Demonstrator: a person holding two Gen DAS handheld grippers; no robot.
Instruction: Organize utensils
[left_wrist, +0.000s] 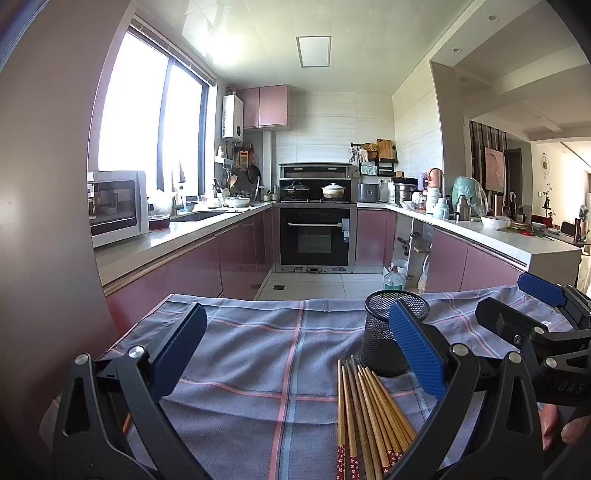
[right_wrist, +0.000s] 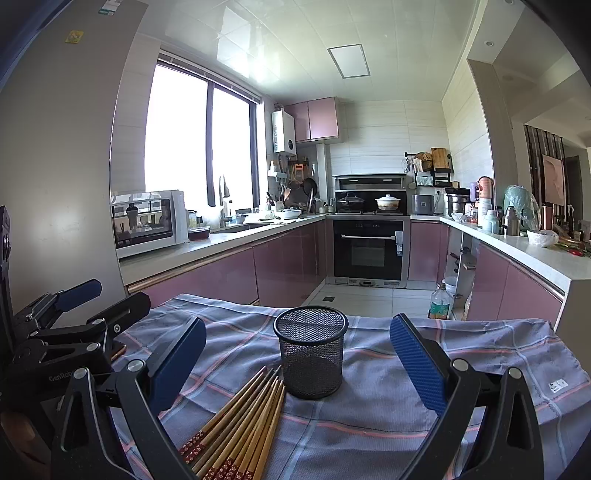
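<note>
Home kitchen, U-shaped. Pink cabinets (right_wrist: 288, 258) under pale counters, built-in oven (right_wrist: 370, 248) with pots on the hob above, microwave (right_wrist: 147, 221) on left counter, sink by the window (right_wrist: 199, 144), wall boiler (right_wrist: 283, 133), appliances along right counter.

Both wrist views sit low and close behind the mesh cup (left_wrist: 393, 332) (right_wrist: 311, 356), facing the oven (left_wrist: 314, 236) (right_wrist: 370, 249); the left view is left of it, the right view centred.
</note>
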